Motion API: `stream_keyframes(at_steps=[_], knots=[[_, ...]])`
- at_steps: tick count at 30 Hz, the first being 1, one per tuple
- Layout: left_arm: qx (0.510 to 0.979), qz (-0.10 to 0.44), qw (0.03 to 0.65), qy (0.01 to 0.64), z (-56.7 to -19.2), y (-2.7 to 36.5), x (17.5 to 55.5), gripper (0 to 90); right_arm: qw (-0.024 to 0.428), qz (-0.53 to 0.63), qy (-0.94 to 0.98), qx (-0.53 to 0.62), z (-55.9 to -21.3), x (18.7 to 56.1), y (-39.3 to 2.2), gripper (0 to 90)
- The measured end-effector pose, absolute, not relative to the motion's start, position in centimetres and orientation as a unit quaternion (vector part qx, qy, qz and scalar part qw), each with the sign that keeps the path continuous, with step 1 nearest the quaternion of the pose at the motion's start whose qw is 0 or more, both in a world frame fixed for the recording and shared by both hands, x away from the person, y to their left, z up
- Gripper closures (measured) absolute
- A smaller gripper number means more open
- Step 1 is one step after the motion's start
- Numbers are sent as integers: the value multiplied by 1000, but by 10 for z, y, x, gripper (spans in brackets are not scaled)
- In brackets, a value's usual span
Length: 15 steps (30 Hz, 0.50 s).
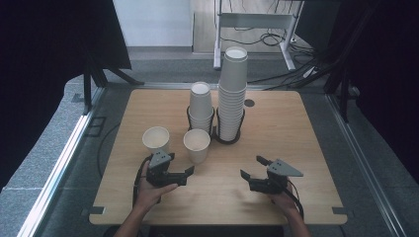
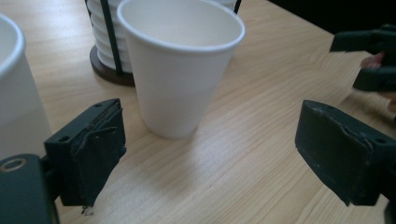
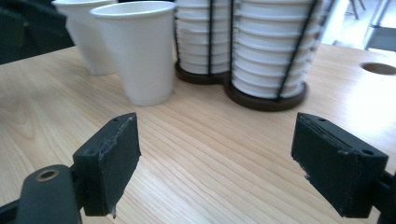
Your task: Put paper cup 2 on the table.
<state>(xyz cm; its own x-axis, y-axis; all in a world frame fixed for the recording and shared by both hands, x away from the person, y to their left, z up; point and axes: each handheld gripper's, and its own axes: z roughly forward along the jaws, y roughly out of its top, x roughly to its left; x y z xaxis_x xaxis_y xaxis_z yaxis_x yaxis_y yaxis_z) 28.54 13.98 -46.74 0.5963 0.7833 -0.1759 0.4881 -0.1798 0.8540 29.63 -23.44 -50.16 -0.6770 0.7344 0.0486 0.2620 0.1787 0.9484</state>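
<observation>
Two loose white paper cups stand on the wooden table (image 1: 276, 133): one at the left (image 1: 156, 139), one nearer the middle (image 1: 196, 144). My left gripper (image 1: 182, 165) lies just in front of them, its jaws apart and pointing at the middle cup (image 2: 180, 74), which stands ahead of the pads without touching them. Nothing is between the left gripper's (image 2: 210, 154) pads. My right gripper (image 1: 251, 167) sits at the front right, open and empty, facing left toward the cups. In the right gripper view, the right gripper (image 3: 215, 158) looks over bare wood toward the middle cup (image 3: 137, 51).
A black wire holder (image 1: 217, 138) behind the loose cups carries a short cup stack (image 1: 201, 106) and a tall cup stack (image 1: 232, 94). A round cable hole (image 1: 249, 103) lies near the table's far edge. Dark curtains flank the table; desk legs and cables stand beyond.
</observation>
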Motion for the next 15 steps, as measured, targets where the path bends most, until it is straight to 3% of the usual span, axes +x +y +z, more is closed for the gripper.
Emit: stream_keyframes(at_steps=[15], knots=[[761,147,470,423,-473,136,288,122,226,541,733,345,-502,298,-243,154]])
